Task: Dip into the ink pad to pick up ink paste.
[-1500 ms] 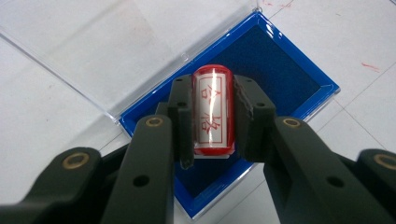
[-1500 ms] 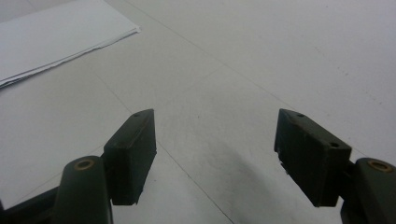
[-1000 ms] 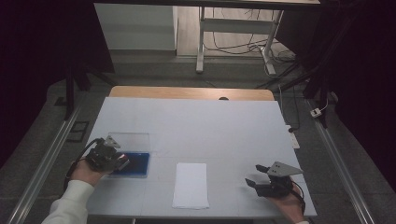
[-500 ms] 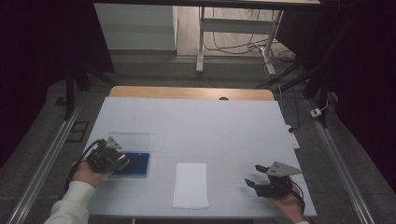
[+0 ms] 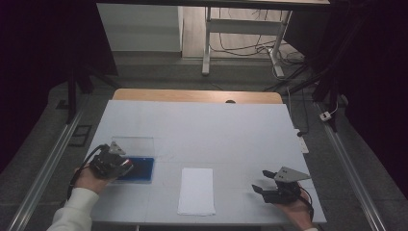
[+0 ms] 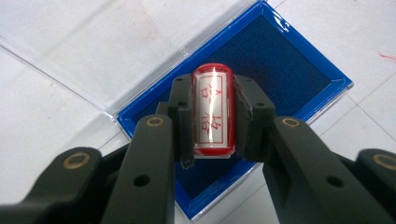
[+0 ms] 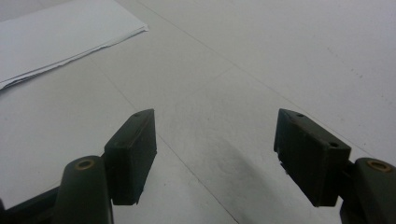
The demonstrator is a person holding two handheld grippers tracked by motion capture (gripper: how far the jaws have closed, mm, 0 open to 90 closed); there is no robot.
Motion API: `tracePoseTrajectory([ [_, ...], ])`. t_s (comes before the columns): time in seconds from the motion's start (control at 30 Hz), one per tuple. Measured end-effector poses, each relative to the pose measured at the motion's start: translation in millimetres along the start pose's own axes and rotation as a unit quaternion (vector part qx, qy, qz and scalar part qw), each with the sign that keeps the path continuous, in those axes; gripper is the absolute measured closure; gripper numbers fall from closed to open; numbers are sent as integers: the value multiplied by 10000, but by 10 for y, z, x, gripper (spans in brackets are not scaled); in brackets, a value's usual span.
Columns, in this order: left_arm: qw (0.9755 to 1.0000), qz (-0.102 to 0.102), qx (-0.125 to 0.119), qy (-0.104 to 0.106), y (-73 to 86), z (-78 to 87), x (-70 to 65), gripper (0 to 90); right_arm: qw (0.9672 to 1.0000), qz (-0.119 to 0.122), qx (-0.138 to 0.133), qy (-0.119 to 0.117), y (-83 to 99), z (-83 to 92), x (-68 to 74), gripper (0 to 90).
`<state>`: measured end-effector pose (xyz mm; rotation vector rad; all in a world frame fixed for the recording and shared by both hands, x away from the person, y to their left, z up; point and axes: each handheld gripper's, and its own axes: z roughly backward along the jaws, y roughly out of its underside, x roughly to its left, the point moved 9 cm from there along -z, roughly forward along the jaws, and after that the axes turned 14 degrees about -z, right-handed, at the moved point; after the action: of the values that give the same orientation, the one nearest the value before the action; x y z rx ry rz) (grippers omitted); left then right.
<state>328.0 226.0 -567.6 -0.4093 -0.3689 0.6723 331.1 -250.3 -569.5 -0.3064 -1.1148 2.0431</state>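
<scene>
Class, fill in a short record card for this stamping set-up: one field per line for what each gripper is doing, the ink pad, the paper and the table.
left gripper: shut on the red stamp, held over the ink pad
right gripper: open, nothing between its fingers, low over the bare table
ink pad: blue, open, its clear lid folded back flat
paper: white sheet, flat between the two grippers, untouched
table: white top

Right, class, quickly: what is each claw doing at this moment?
Left claw: closed on the red cylindrical stamp, above the blue ink pad.
Right claw: open, holding nothing, over the white table.
</scene>
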Motion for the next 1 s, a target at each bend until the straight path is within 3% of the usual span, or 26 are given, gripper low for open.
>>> tracePoseTrajectory([
  [0.17,10000,5,2,-1,-1,1,-1,713,10000,-14,-18,-18,-1,-3,-2,300],
  [0.33,9998,59,-176,120,-12,52,30,710,10000,-13,10,9,8,-1,-6,300],
  [0.37,9999,-10,-140,81,-11,59,32,709,10000,-17,13,-13,12,-2,-4,300],
  [0.7,9967,160,-802,19,-150,270,72,707,10000,-29,-4,7,16,21,-24,300],
  [1.0,9929,354,-1132,116,-168,392,38,706,10000,-46,-60,-2,10,18,-21,300],
])
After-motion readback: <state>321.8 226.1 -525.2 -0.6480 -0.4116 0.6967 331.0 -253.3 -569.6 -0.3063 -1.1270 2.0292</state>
